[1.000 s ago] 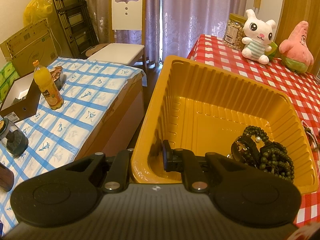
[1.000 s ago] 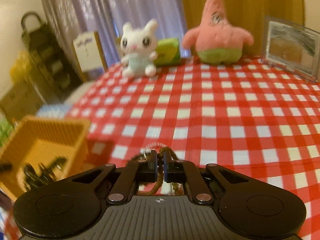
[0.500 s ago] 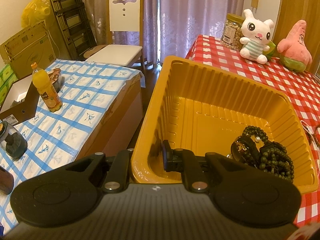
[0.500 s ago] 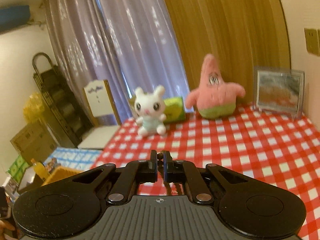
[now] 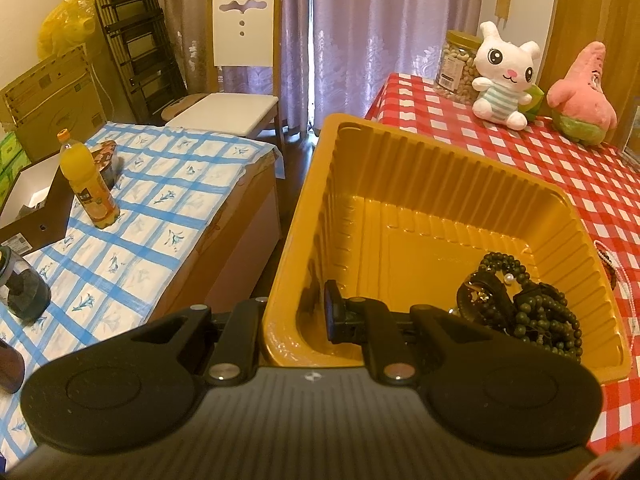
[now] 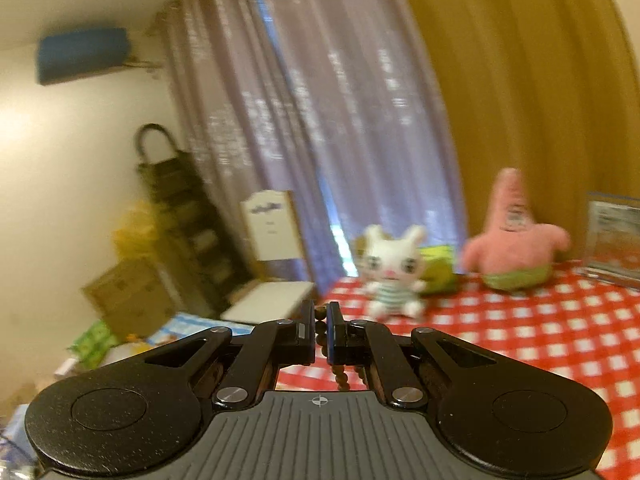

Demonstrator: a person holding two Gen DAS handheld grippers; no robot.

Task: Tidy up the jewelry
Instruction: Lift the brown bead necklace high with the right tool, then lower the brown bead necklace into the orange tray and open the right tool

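The left gripper [image 5: 296,312] has its jaws clamped on the near left wall of the yellow tray [image 5: 400,168], dark bead bracelets [image 5: 532,308] piled in its near right corner. The right gripper [image 6: 320,332], raised above the checked counter [image 6: 520,332], pinches a brown bead string [image 6: 342,376] that hangs down.

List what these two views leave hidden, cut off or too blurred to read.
- Left wrist view: the left gripper grips the tray wall; the outer finger's tip is hidden behind that wall.
- Left wrist view: the bead pile is partly covered by the gripper body; count unclear.
- Left wrist view: a pale strand outside the tray runs off the right edge.
- Right wrist view: the brown beads in the right gripper hang below, mostly hidden; the background is motion-blurred.
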